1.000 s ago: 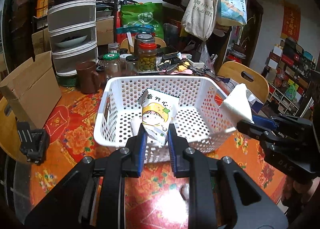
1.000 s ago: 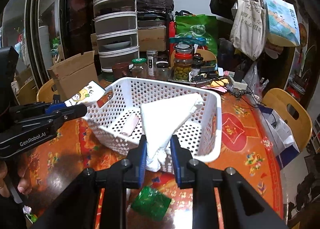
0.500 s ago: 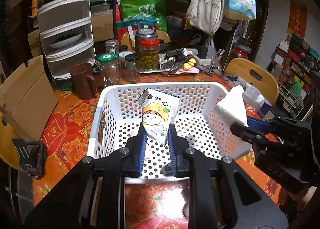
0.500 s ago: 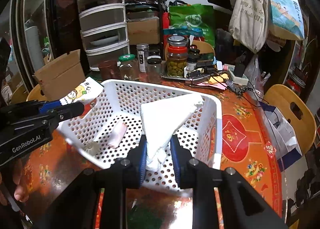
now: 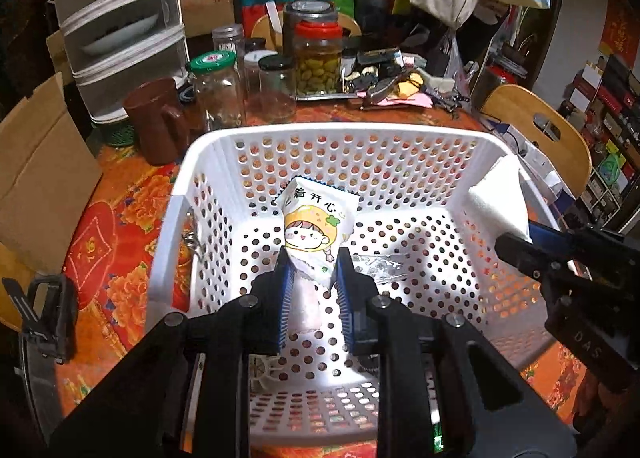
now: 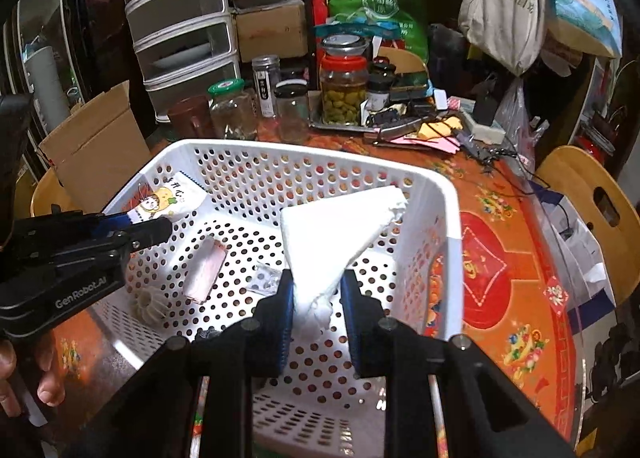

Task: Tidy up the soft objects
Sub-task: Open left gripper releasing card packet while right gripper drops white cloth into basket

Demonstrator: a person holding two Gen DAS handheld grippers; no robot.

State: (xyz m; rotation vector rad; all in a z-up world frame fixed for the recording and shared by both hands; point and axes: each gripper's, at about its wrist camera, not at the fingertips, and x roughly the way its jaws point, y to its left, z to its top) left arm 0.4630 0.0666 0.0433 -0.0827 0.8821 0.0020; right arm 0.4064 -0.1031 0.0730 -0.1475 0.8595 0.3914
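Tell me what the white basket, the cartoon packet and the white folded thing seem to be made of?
Basket: rigid glossy plastic, moulded with round holes. Cartoon packet: thin printed plastic film, with a serrated sealed edge. White folded thing: probably soft tissue paper, matte with frayed corners, crumpling between the fingers.

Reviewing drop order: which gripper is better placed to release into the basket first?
Left. The left gripper holds the snack packet over the white basket floor centre; the right gripper holds its tissue nearer the wall.
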